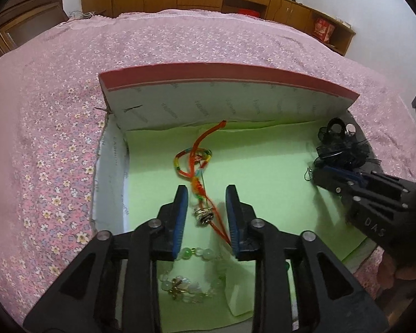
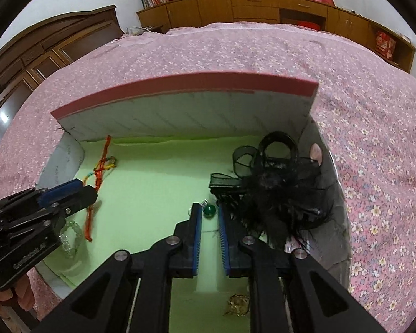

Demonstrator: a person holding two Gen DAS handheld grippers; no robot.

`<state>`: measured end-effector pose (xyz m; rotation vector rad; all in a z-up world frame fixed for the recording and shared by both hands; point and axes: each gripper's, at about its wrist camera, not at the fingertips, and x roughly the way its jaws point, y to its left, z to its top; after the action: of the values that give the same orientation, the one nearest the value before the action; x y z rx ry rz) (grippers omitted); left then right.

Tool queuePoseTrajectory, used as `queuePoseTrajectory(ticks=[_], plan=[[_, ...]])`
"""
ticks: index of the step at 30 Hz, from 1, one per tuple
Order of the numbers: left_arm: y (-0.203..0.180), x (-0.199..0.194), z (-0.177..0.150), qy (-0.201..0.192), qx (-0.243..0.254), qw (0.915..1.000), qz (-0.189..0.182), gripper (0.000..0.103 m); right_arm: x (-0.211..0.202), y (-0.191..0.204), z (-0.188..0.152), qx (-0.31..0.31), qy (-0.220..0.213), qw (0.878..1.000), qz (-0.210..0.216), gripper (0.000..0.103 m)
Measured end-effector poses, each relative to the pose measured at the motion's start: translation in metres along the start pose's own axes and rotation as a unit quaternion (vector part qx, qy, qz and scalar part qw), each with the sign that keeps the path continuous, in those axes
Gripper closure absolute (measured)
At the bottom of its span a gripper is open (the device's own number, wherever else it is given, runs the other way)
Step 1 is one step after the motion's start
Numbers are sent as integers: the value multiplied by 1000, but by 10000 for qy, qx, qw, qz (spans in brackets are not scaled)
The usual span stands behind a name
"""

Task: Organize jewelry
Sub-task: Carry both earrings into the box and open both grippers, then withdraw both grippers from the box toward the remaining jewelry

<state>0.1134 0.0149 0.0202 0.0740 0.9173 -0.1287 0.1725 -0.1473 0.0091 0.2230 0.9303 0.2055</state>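
A bed with a pink flowered cover carries an open box lined in green, its lid standing upright at the far side. In the box's right corner lies a black hair ornament. Near the box's middle, the left gripper stands narrowly parted astride a red braided cord, pads not pressing it. Toward the box's right, the right gripper is narrowly parted around a green bead earring, which lies loose.
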Motion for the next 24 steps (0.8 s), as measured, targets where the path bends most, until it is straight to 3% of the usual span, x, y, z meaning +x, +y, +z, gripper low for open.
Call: queuePoseTrajectory(ticks=[5,24], plan=[[-9,-7,-9,-24,-70,10000,-41,81,-11,2,-3,-15,-143,9999,59,80],[-2,-85,-43,-1195,-249,9922,-246,79,-105,-6,-43,626,-1509,9850,560,50]])
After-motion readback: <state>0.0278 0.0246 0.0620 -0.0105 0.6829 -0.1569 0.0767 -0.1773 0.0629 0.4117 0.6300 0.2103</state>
